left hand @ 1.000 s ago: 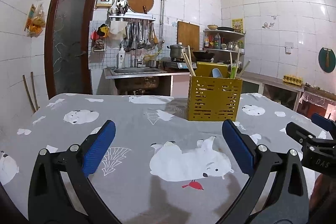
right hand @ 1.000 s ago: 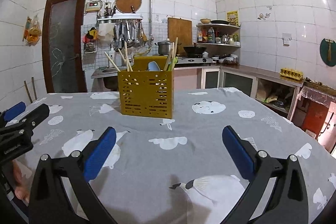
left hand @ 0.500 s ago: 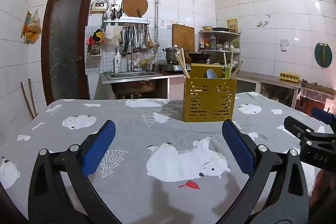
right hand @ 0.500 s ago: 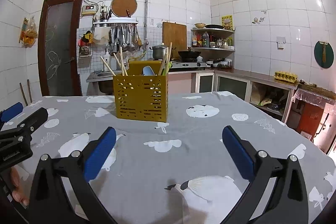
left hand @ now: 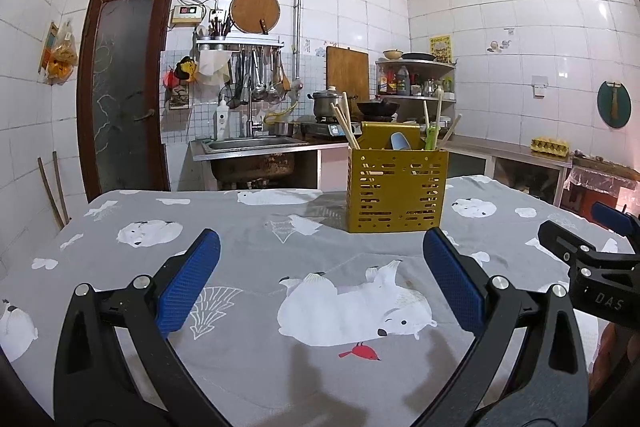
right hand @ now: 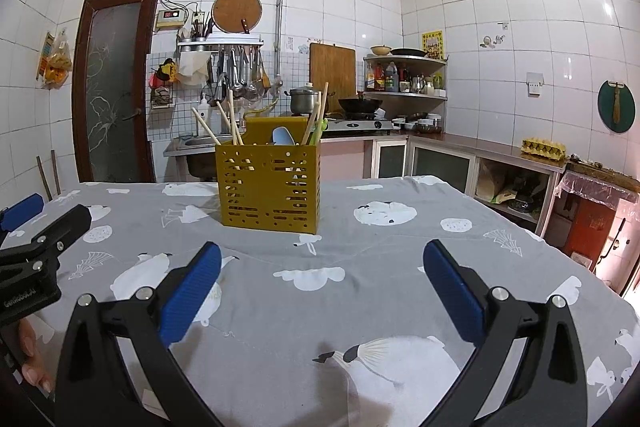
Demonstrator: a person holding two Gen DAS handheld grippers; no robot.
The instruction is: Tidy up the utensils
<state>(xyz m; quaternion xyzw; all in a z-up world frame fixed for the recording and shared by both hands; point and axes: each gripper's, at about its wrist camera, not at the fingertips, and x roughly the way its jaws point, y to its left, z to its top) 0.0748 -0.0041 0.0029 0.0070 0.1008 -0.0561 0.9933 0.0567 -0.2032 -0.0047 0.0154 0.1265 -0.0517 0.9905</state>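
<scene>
Tablecloth (left hand: 256, 251) alone separates grippers from caddy (left hand: 397, 191).

yellow caddy (left hand: 396, 195) hides utensils' lower ends; blue spoon (left hand: 399, 141) only part-visible; right gripper (left hand: 580, 247) edge-cropped

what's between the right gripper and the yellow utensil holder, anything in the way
Nothing visible. The right gripper is open, and only bare polar-bear tablecloth lies between it and the yellow utensil holder. The left gripper sits off to the side, out of that path.
</scene>
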